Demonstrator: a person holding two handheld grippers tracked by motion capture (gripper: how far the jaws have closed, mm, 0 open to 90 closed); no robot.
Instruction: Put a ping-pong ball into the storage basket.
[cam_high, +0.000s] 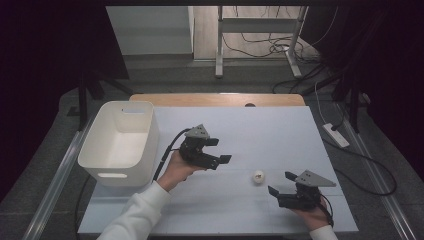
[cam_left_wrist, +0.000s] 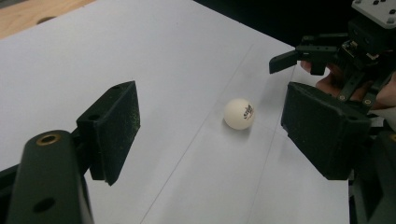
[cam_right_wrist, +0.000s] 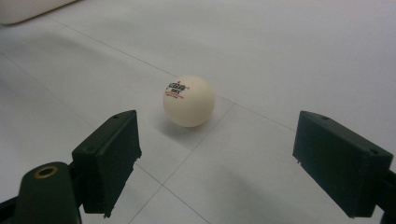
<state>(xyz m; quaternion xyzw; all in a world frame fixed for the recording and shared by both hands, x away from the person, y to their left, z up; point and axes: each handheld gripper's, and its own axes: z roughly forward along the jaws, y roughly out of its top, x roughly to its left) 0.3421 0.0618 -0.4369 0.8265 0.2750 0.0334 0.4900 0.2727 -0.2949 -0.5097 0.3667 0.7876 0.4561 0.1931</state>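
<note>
Ball (cam_high: 258, 176) on the table (cam_high: 240, 125), between two grippers.
Left gripper (cam_high: 218, 150) and right gripper (cam_high: 281, 183) both hold their fingers apart, empty.

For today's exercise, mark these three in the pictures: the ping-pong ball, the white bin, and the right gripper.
ping-pong ball (cam_right_wrist: 189, 101): right gripper view, middle of its front face.
white bin (cam_high: 148, 131): high view, right side wall.
right gripper (cam_high: 282, 183): high view, midway between its open jaws.

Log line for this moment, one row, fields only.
ball: loose on white sheet, ungripped | left gripper: open, aimed at ball | right gripper: open, nearer ball | white bin: far left, looks empty
</note>
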